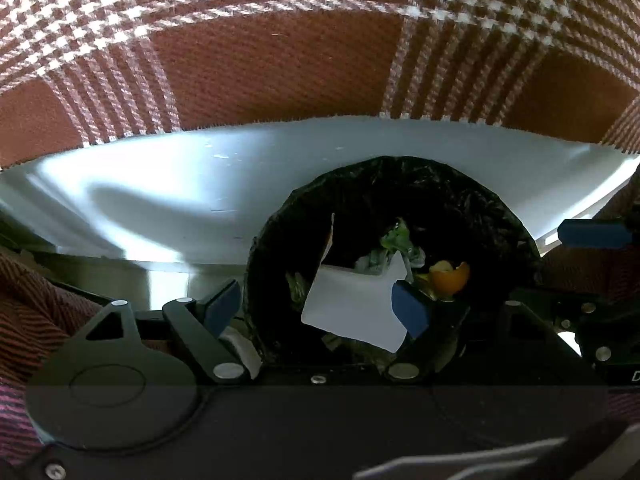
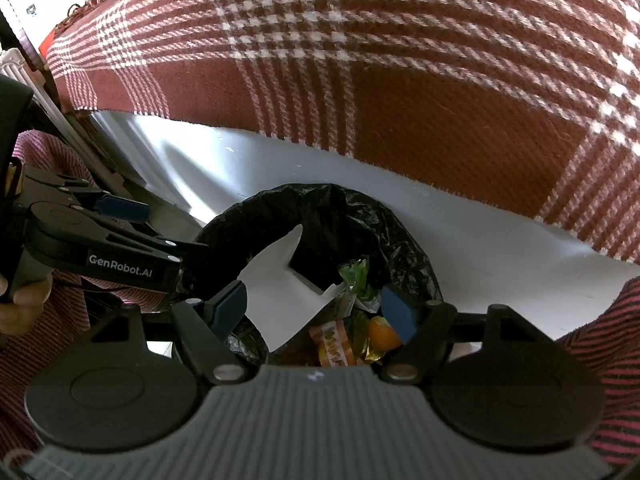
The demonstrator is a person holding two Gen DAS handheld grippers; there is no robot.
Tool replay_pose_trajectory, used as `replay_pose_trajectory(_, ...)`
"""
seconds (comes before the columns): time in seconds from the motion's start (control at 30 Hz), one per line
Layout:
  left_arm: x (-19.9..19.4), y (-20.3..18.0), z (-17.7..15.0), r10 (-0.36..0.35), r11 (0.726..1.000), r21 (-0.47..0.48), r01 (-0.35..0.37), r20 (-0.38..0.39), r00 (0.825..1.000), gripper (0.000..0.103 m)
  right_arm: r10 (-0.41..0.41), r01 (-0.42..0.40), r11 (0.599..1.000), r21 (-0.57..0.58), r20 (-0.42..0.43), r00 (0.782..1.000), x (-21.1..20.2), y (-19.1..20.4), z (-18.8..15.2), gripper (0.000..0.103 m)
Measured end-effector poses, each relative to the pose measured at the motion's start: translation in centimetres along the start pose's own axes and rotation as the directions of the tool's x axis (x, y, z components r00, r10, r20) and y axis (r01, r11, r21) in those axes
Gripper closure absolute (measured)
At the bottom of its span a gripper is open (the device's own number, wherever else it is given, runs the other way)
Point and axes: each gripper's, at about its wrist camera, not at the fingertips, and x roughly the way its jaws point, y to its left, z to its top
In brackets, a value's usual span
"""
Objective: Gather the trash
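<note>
Trash bin [image 2: 320, 240] under both claws, left claw [image 1: 316, 308] wide, right claw [image 2: 316, 312] wide, empty

From my feeds I count two grippers: the left gripper [image 1: 316, 306] and the right gripper [image 2: 314, 310], each with two blue-padded fingers. There is one bin [image 2: 404, 240], lined with one black bag. Inside it I make out one white paper sheet [image 2: 276, 280], one orange peel [image 2: 382, 334], one orange printed wrapper [image 2: 334, 346] and one green crumpled wrapper [image 2: 356, 276]. One plaid blanket [image 2: 400, 80] hangs behind.
</note>
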Motion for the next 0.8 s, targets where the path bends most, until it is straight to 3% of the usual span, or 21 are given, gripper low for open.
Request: replay_pose_trajectory(0.8,-0.01,-0.04,0.0,0.0,1.0,-0.001,0.0,-0.001,1.0,0.021,0.002,-0.002,1.0,0.003,-0.003,1.0,0.1,-0.02,-0.03,0.02)
